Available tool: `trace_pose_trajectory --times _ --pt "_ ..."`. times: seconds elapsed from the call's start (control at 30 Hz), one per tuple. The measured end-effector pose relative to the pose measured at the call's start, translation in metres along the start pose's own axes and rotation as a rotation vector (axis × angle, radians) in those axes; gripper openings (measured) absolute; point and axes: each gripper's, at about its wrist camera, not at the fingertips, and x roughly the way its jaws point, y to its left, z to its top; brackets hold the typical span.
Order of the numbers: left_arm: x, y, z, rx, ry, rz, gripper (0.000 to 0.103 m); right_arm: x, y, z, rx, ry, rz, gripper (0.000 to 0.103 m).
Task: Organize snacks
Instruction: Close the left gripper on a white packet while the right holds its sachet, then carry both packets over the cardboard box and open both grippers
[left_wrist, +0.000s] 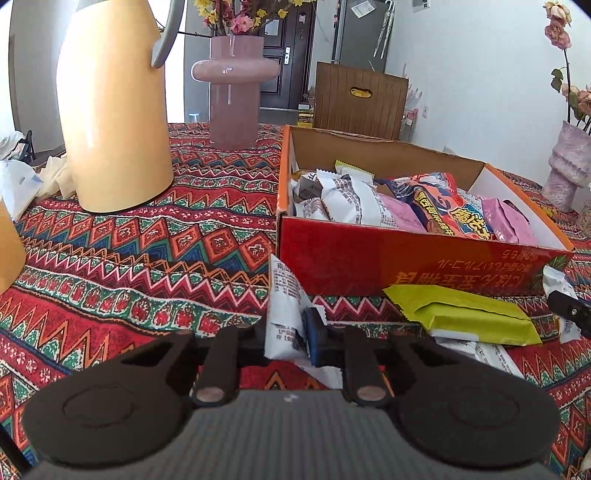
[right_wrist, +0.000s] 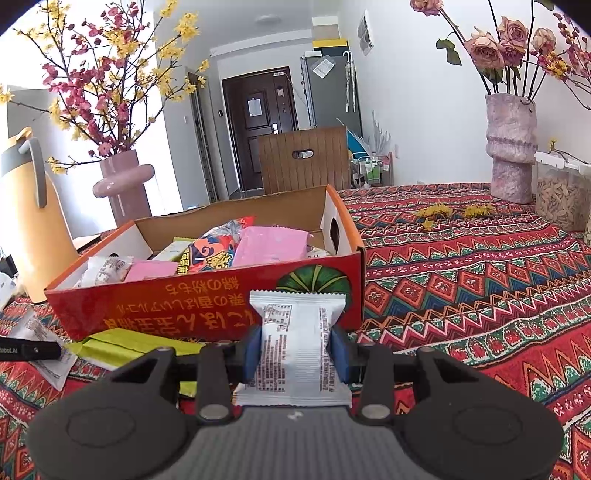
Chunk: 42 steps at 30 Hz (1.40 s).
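Now both fingers pinching white snack packets: left gripper (left_wrist: 291, 332) 1 crumpled packet (left_wrist: 286, 314), right gripper (right_wrist: 295, 354) 1 upright packet (right_wrist: 295, 347), before red box (right_wrist: 221, 306).

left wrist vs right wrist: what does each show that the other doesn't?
Left wrist only: the left gripper shut on a white packet, and a second white packet under the green one.

Right wrist only: the right gripper shut on a white snack, a jar, yellow petals.

Both: red box of snacks, green packet, yellow jug, pink vase.
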Motion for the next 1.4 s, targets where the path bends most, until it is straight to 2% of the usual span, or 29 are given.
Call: trace_pose_trajectory --times 0.47,0.7,1.0,1.17,1.4 --pt "-0.035 0.0 -0.003 0.015 -0.083 -0.013 0.013 -0.002 0.0 0.0 0.0 -0.013 -0.003 0.039" --pt "-0.059 -0.009 0.009 0.024 -0.147 -0.046 0.013 -0.015 0.007 0.003 -0.032 -0.069 -0.003 0.039" --pt "-0.066 -0.032 0.04 0.06 -0.223 -0.084 0.013 -0.038 0.023 0.043 -0.075 -0.156 0.038 0.039" --pt "-0.06 -0.045 0.057 0.085 -0.256 -0.087 0.013 -0.026 0.032 0.066 -0.102 -0.166 0.044 0.039" --pt "-0.043 -0.048 0.078 0.057 -0.279 -0.08 0.013 -0.001 0.04 0.093 -0.122 -0.163 0.041 0.039"
